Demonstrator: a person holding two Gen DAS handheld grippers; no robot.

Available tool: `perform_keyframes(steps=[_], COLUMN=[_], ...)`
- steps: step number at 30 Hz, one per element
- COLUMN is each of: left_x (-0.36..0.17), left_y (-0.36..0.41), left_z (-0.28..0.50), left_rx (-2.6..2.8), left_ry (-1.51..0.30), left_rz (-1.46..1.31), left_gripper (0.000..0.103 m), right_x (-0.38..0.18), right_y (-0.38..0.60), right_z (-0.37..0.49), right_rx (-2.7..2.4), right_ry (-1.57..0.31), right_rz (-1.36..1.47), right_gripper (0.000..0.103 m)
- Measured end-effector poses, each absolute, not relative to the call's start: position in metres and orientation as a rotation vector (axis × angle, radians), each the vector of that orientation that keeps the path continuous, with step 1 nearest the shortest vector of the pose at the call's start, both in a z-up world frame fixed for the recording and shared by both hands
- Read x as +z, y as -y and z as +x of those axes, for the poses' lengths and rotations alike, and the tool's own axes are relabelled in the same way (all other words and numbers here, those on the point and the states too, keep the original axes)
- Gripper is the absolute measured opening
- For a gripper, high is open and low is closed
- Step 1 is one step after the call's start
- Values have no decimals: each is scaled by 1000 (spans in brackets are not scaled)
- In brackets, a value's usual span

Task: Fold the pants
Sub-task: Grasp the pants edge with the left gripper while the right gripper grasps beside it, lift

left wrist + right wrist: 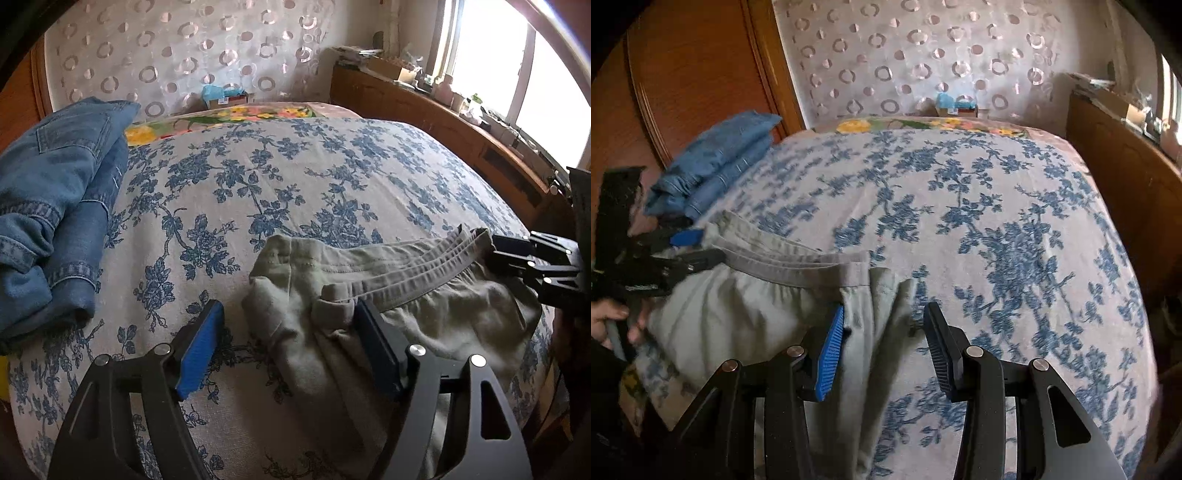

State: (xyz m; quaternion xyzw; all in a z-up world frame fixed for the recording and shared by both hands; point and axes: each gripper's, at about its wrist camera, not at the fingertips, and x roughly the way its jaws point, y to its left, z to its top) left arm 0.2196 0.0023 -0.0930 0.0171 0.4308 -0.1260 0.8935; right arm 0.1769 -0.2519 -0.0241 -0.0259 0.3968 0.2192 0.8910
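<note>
Grey-green pants [424, 314] lie folded on the flowered bedspread [258, 177], waistband toward the far side. My left gripper [288, 325] is open, its jaws set around the left end of the pants; the right finger rests on the fabric. In the right wrist view the pants [738, 314] lie at lower left. My right gripper [882, 325] is open, its jaws on either side of the right end of the pants. Each gripper shows in the other's view, the right one [517, 254] at the waistband's right end, the left one [690, 247] at its left end.
A folded stack of blue jeans [55, 206] lies at the bed's left side, also in the right wrist view [716, 162]. A wooden cabinet [443, 122] runs along the right under a bright window. A padded headboard [184, 55] stands behind, with a small box [229, 98].
</note>
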Motion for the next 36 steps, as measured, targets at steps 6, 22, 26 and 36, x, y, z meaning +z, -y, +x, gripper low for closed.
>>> perform_keyframes(steps=[6,22,26,36], left_x=[-93,-93,-92,-87], left_y=[1,2,-1,5], left_z=[220,222,222,221], left_rx=[-266,-273,-275,-340], left_ry=[-898,-900,-892,-868], left_rz=[50,45,14,-39], left_gripper=[79,81,77,34], right_x=[-21,-29,-28,-28], right_y=[241,232,229,230], right_z=[187,187,184,184], right_rx=[482,499,491,517], right_ry=[-854,-818,-815,-810], right_rz=[-96,-128,-144,-125], right_gripper=[45,45,45,25])
